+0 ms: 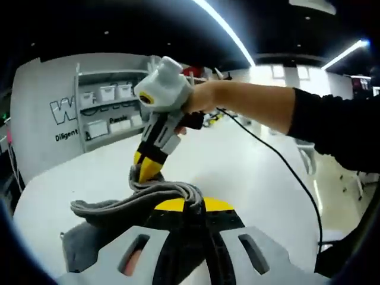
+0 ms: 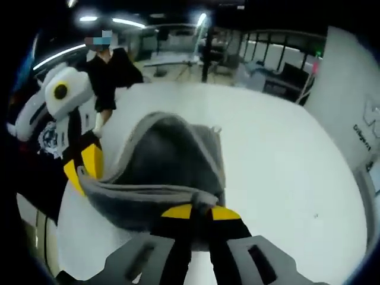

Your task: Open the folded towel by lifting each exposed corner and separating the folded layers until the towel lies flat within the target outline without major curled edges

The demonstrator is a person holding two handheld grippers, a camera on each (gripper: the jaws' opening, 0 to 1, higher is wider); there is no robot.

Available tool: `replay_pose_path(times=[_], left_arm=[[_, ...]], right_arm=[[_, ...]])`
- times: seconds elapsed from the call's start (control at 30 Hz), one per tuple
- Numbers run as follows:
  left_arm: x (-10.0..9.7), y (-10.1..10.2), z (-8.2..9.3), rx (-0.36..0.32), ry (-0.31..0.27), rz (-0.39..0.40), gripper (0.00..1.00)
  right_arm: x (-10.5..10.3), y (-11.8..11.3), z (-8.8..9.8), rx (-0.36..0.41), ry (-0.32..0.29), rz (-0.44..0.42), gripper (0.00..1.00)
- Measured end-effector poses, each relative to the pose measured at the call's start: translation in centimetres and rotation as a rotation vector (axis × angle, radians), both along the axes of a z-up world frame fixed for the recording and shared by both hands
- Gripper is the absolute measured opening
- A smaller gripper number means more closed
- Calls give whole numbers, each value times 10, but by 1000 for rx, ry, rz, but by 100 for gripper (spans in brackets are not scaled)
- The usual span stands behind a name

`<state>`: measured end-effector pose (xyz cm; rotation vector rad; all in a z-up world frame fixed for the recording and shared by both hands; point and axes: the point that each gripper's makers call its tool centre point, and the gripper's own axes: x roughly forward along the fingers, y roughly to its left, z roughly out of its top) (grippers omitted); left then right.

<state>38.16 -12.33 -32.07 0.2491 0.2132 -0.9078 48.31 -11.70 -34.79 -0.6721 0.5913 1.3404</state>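
Left gripper view has the grey towel (image 1: 136, 205) stretched between both tongs, lifted off the white tabletop (image 1: 249, 172) — its held edge runs from the left tongs (image 1: 195, 205), closed on it at the near end, to the right tongs (image 1: 145, 172), pinched shut on the far end. Right gripper view shows the cloth sagging between right tongs (image 2: 200, 209) and left tongs (image 2: 83, 169). One towel, two tongs — each grips one end, so pulling apart spreads it.

One grey towel (image 2: 166, 166); two grippers, left gripper (image 1: 193, 208) and right gripper (image 2: 200, 214); one white table (image 2: 279, 160).
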Motion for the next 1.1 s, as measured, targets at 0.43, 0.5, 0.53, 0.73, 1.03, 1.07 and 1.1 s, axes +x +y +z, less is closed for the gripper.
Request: replay_pose_path(times=[0.43,0.5,0.53,0.73,1.03,1.07,1.1], left_arm=[[-10,-36,-26,92,-28,-39,7],[-11,-38,-29,96,-24,-45,7],[-12,-40,-30,100,-25,-47,7],[-13,-48,-34,109,-25,-55,7],[-11,-63,-53,103,24,-67,8],[-12,-65,-55,86,44,-68,8],[-12,-67,-56,77,47,-69,9]], right_arm=[[-1,-60,-3,-62,-119,-100,13],[-5,-59,3,-68,-134,-95,15],[-7,-58,8,-63,-136,-93,16],[-9,-57,28,-32,-172,-91,17],[-15,-63,38,32,-170,-106,17],[-17,-63,38,36,-171,-102,17],[-17,-62,37,35,-172,-101,17]])
